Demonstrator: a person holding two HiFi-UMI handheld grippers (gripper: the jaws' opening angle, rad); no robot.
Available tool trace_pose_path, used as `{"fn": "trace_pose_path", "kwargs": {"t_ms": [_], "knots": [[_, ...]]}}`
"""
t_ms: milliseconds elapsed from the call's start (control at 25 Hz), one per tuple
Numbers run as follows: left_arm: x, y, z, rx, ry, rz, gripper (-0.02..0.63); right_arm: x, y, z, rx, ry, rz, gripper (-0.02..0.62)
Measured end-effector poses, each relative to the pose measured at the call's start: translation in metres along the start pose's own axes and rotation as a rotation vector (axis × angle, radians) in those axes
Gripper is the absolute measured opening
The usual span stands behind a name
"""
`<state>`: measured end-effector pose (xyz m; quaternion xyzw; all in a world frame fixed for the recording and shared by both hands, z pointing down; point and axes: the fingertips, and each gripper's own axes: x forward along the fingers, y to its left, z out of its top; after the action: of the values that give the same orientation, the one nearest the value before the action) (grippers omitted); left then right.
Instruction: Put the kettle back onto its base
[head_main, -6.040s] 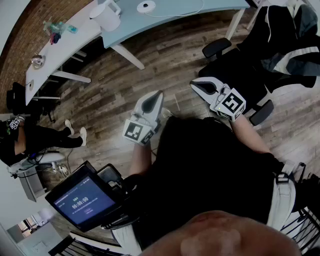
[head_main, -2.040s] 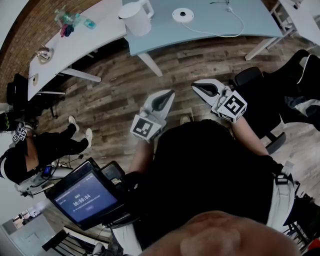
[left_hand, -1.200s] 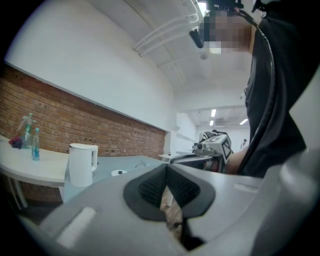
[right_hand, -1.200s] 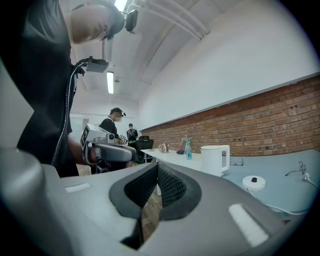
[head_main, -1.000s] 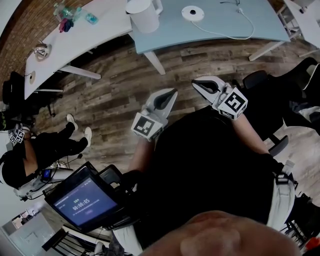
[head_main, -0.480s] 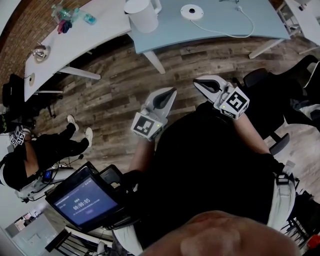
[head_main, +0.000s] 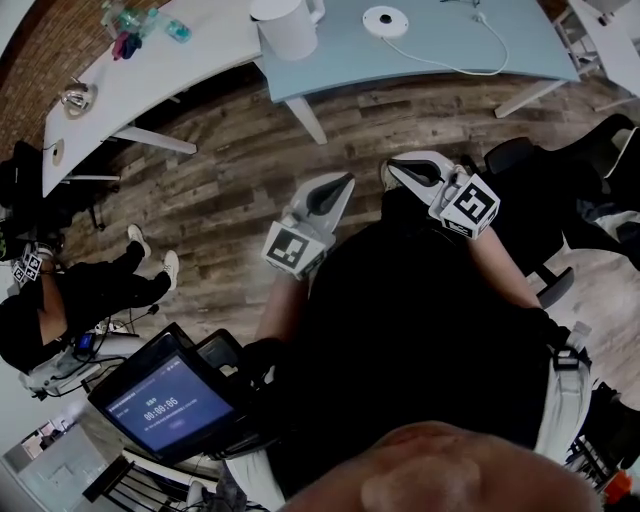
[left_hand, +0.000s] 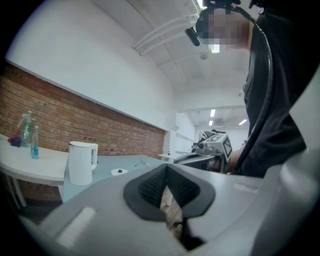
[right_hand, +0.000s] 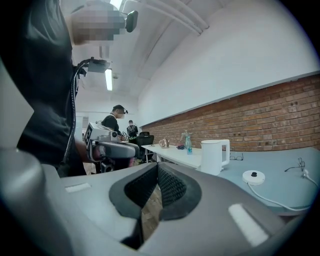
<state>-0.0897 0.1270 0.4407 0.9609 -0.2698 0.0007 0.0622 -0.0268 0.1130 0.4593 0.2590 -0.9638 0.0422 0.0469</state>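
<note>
A white kettle (head_main: 285, 25) stands on the blue-grey table (head_main: 480, 45), to the left of its round white base (head_main: 384, 20). A cord (head_main: 450, 65) runs off from the base. Both grippers hover over the wood floor, well short of the table. My left gripper (head_main: 345, 180) is shut with nothing in it, and so is my right gripper (head_main: 392, 166). The left gripper view has the kettle (left_hand: 82, 162) and base (left_hand: 119, 171) left of the shut jaws (left_hand: 166, 167). The right gripper view has the kettle (right_hand: 214, 156) and base (right_hand: 253, 176) right of the shut jaws (right_hand: 157, 167).
A white table (head_main: 150, 70) with bottles (head_main: 125, 22) adjoins the blue-grey one on the left. A seated person (head_main: 60, 300) is at the far left. A black office chair (head_main: 545, 200) stands to the right. A screen (head_main: 165, 400) hangs at my lower left.
Since the earliest frame the table with the kettle has come nearer and more central in the head view. Over the last second both grippers have stayed almost still.
</note>
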Motion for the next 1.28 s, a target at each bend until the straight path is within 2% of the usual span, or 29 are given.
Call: {"fn": "trace_pose_path", "kwargs": {"t_ms": [240, 520, 720, 1000, 1120, 1200, 1280], "knots": [[-0.005, 0.01, -0.005, 0.017, -0.023, 0.039, 0.002, 0.012, -0.004, 0.006, -0.017, -0.005, 0.04, 0.002], [-0.001, 0.027, -0.002, -0.023, 0.008, 0.082, 0.002, 0.035, -0.01, 0.003, -0.026, 0.013, 0.111, 0.002], [0.001, 0.055, -0.009, 0.01, -0.021, 0.113, 0.002, 0.059, -0.021, 0.002, -0.001, 0.022, 0.158, 0.002], [0.025, 0.085, 0.01, -0.04, 0.011, 0.167, 0.002, 0.08, -0.063, 0.017, -0.007, 0.019, 0.203, 0.003], [0.034, 0.109, 0.011, -0.037, -0.013, 0.195, 0.002, 0.097, -0.082, 0.022, -0.012, 0.017, 0.231, 0.002], [0.042, 0.126, 0.012, -0.036, 0.002, 0.21, 0.002, 0.11, -0.095, 0.022, -0.017, 0.017, 0.253, 0.002], [0.05, 0.147, 0.005, -0.003, -0.008, 0.224, 0.002, 0.124, -0.111, 0.018, -0.018, 0.018, 0.273, 0.002]]}}
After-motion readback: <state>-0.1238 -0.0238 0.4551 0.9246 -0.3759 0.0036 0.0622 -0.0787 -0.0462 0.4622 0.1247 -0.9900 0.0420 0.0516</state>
